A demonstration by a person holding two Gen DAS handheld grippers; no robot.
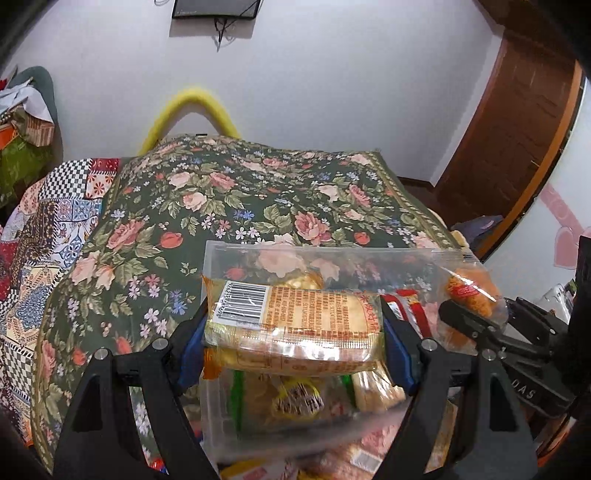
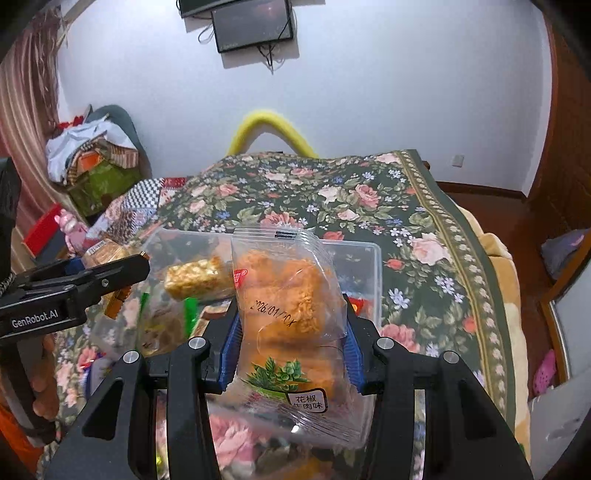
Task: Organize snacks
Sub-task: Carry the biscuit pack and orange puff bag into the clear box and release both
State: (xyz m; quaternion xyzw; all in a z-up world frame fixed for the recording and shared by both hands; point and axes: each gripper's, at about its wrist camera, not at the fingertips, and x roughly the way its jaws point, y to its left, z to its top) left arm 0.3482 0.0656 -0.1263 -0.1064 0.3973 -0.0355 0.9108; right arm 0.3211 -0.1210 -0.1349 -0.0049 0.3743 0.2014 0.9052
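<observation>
Snacks are being sorted into a clear bin on a floral bedspread. Left gripper, jaws fairly wide, clamps a long biscuit pack by its ends, crosswise above the bin, probably ready to drop in. Right gripper, jaws much narrower, pinches an upright orange snack bag just right of it, over the bin's near edge. More snacks lie inside

Home bedroom, bed under floral bedspread, patchwork quilt beside it, wall-mounted screen with dangling cables, wooden door, striped curtain, chair piled with clutter
</observation>
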